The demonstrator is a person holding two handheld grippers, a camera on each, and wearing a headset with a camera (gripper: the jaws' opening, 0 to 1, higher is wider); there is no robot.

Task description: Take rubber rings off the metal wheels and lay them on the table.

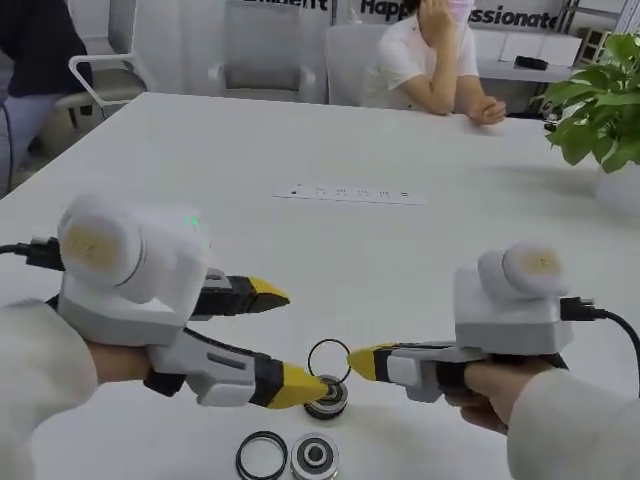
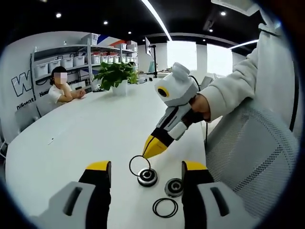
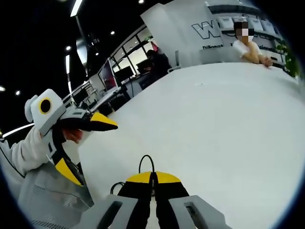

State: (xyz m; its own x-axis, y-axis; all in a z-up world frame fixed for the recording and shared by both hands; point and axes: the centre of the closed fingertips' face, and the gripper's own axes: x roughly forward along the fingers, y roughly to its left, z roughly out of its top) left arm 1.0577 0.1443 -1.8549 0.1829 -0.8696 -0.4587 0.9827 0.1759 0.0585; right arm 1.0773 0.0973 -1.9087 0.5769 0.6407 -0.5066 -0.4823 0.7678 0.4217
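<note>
A thin black ring [image 1: 329,341] is pinched in the right hand-held gripper's [image 1: 352,360] closed jaws just above a wheel [image 1: 330,402], the left hand-held gripper [image 1: 303,343] wide open beside it.

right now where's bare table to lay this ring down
Free: the table stretch from the far metal wheel up to the socket strip, and rightward toward the plant. Crowded: the near edge, where that wheel, a second wheel and a laid rubber ring cluster.
</note>
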